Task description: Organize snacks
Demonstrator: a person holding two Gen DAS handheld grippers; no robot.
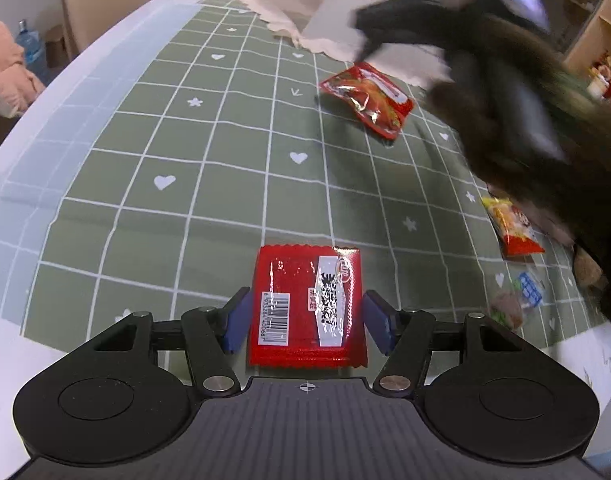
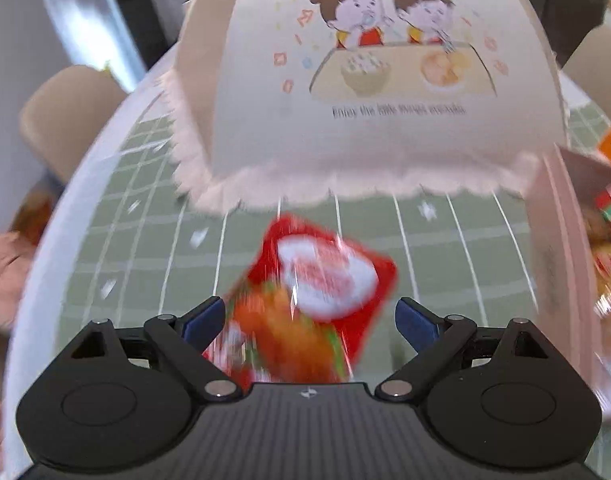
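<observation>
My left gripper (image 1: 308,325) has its blue pads (image 1: 237,324) against both sides of a flat red packet (image 1: 305,304), barcode side up, over the green checked tablecloth (image 1: 185,152). Farther off lies a red and orange snack bag (image 1: 365,96). My right gripper (image 1: 389,16) shows above it as a dark blur on a dark fuzzy sleeve. In the right wrist view the right gripper (image 2: 311,322) stands wide open. The same bag (image 2: 325,280) lies blurred on the cloth between and under its fingers, with the pads not pressing on it.
A white mesh food cover (image 2: 365,80) with a cartoon print stands just beyond the bag. A pink bin (image 2: 553,240) holding snacks is at the right. A yellow and red bag (image 1: 511,224) and a clear-wrapped snack (image 1: 509,308) lie near the sleeve. A beige chair (image 1: 101,4) stands past the table's left edge.
</observation>
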